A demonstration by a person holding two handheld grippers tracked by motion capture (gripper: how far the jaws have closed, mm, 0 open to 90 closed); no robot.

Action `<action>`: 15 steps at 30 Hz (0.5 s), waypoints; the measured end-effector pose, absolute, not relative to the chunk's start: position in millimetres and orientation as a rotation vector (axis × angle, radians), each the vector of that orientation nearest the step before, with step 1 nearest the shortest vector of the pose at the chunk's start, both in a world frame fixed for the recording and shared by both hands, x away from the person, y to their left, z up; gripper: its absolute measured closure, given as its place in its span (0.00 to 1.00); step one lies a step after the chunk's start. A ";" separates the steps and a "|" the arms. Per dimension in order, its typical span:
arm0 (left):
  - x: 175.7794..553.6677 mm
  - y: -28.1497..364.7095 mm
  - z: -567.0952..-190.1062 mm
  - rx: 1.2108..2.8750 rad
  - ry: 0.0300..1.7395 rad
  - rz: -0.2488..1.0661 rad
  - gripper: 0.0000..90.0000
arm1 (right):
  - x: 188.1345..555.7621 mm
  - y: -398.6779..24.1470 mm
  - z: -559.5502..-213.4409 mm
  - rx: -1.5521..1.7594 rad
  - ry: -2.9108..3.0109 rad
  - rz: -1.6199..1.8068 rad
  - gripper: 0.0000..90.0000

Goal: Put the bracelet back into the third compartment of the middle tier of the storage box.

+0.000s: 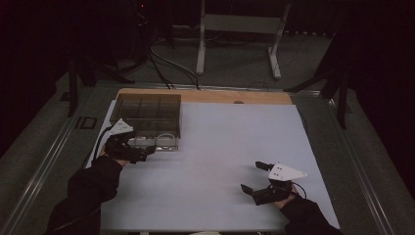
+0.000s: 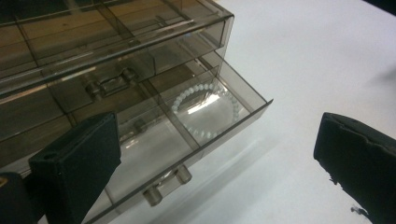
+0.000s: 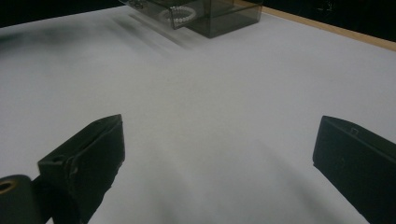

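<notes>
Where the high view looks down on the table (image 1: 215, 147), a white sheet covers nearly all of it, leaving a strip of bare wood along the far edge. A smoky clear box (image 1: 147, 115) sits at the far left corner of the sheet, its drawer (image 1: 159, 142) pulled out toward the person. The left gripper (image 1: 139, 152) hovers just in front of that drawer, close to the sheet's left edge. The right gripper (image 1: 257, 177) hangs low near the front right, jaws spread and holding nothing; the wide middle of the sheet between the two lies bare. In the left gripper view, the jaws stand far apart with nothing between them. The drawer (image 2: 196, 135) juts out past the box (image 2: 93, 42) front, and a ring of white beads (image 2: 205, 111) lies flat in its right-hand compartment, against the front wall. A small handle (image 2: 166, 184) sticks out from the drawer's front edge. Bare sheet runs off to the right. In the right gripper view, the jaws are wide open and empty over bare sheet. Far ahead sit the box (image 3: 224, 14) and the open drawer (image 3: 168, 14) with the beads (image 3: 180, 14) inside; the wooden edge (image 3: 336, 30) runs along the upper right.
</notes>
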State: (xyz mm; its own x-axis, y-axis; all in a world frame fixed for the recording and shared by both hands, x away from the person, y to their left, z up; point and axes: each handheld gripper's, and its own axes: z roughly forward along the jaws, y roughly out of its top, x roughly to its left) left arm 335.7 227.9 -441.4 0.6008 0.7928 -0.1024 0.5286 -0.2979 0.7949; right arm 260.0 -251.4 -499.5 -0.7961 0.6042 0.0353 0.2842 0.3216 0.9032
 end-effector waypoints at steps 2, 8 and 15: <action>333.3 229.6 -441.8 1.973 1.051 0.401 0.02 | 259.8 -251.3 -499.3 0.795 2.284 1.465 0.02; 324.9 234.6 -446.8 1.966 1.065 0.419 0.02 | 259.9 -251.4 -499.2 0.795 2.283 1.465 0.02; 315.8 239.8 -454.1 1.950 1.083 0.428 0.02 | 259.6 -251.1 -499.2 0.795 2.285 1.460 0.02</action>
State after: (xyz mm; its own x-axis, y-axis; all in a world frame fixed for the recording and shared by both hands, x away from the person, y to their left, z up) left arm 315.8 239.8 -454.1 0.5673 0.8176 -0.0984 0.5292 -0.2704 0.8043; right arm 259.6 -251.1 -499.2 -0.7962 0.6041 0.0326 0.2836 0.3251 0.9022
